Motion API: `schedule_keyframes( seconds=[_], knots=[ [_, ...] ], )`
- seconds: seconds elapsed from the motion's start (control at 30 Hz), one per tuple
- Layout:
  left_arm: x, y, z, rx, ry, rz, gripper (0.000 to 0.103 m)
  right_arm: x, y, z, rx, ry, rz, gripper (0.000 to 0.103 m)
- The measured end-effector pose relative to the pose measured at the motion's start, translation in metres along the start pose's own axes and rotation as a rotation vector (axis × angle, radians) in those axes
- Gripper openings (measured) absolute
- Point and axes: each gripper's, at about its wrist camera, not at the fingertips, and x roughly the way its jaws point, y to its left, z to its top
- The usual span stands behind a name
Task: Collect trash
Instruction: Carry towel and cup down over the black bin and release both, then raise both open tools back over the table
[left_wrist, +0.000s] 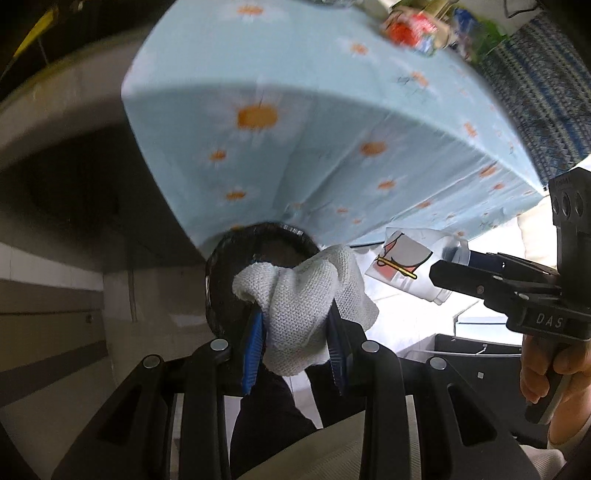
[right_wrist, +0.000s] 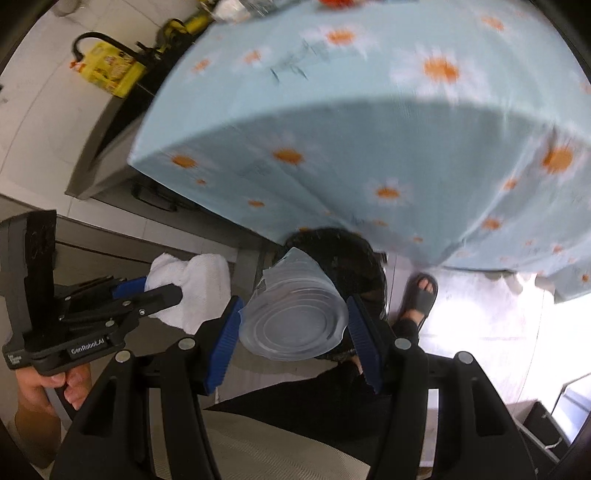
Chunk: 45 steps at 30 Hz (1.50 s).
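The left tongs (left_wrist: 295, 325) are clamped on a crumpled white cloth (left_wrist: 303, 306), which bulges out between the blue pads (left_wrist: 253, 354) and droops over them. The right tongs (right_wrist: 293, 328) grip a clear plastic cup (right_wrist: 295, 317) by its sides, its ringed bottom facing the camera and its torn rim pointing away. In the left wrist view the same cup shows a printed label, held out from the right side beside the cloth.

Just past both loads stands a trash bin lined with a black bag (left_wrist: 229, 280), its round mouth directly ahead of the cloth and the cup. Near the bin, a foot in a dark sandal (right_wrist: 419, 299) rests on the pale floor.

Above and behind the bin hangs a light blue tablecloth with orange and white daisies (left_wrist: 295, 147), draped over the worktop. At the far edge of the worktop lie blurred colourful wrappers (left_wrist: 413, 29). A yellow bag (right_wrist: 110, 70) sits on the floor further off.
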Motion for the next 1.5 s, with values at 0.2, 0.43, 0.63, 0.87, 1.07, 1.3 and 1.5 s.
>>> schedule_keyframes(
  seconds=[0.2, 0.43, 0.63, 0.87, 1.07, 1.3, 1.5],
  knots=[
    [0.033, 0.016, -0.004, -0.042, 0.064, 0.032, 0.030, 0.041, -0.017, -0.001, 0.065, 0.071, -0.014, 0.058],
    [0.063, 0.024, -0.005, -0.065, 0.107, 0.036, 0.030, 0.067, -0.024, 0.000, 0.102, 0.105, -0.013, 0.058],
    [0.076, 0.024, 0.000, -0.072, 0.139, 0.038, 0.035, 0.077, -0.032, 0.006, 0.152, 0.116, 0.050, 0.061],
    [0.083, 0.031, 0.000, -0.102, 0.153, 0.036, 0.063, 0.079, -0.036, 0.013, 0.187, 0.119, 0.066, 0.070],
    [0.081, 0.033, 0.000, -0.112, 0.155, 0.038, 0.063, 0.073, -0.036, 0.012, 0.185, 0.112, 0.055, 0.070],
    [0.068, 0.033, 0.006, -0.105, 0.124, 0.037, 0.063, 0.062, -0.037, 0.012, 0.185, 0.097, 0.041, 0.070],
    [0.047, 0.027, 0.014, -0.084, 0.082, 0.031, 0.063, 0.043, -0.034, 0.014, 0.178, 0.058, 0.033, 0.070]
  ],
)
